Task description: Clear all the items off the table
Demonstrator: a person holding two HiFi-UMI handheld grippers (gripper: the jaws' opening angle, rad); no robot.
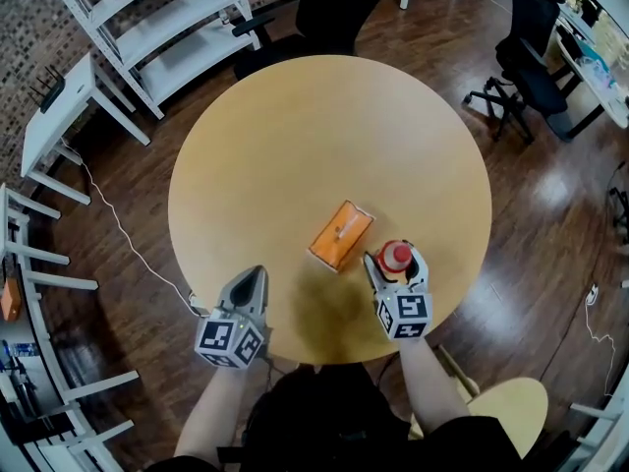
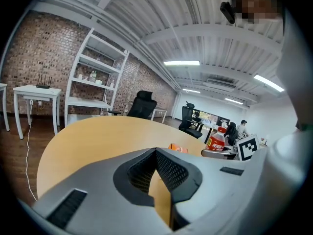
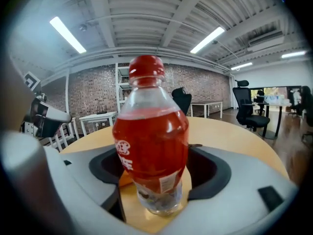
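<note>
A red-capped bottle (image 1: 395, 255) of red drink stands upright on the round wooden table (image 1: 295, 136) near its front right edge. My right gripper (image 1: 396, 264) is open around it, one jaw on each side, pads not pressing. In the right gripper view the bottle (image 3: 151, 151) fills the gap between the jaws and rests on the tabletop. An orange flat pack (image 1: 341, 234) lies just left of the bottle. My left gripper (image 1: 257, 275) is shut and empty at the table's front left edge. The left gripper view shows the pack (image 2: 177, 148) and bottle (image 2: 215, 140) ahead to the right.
White shelving (image 1: 167, 18) and a small white desk (image 1: 59, 116) stand beyond the table at the left. Black office chairs (image 1: 526, 57) are at the far right, another (image 1: 334, 8) behind the table. A wooden stool (image 1: 511, 411) sits by my right side.
</note>
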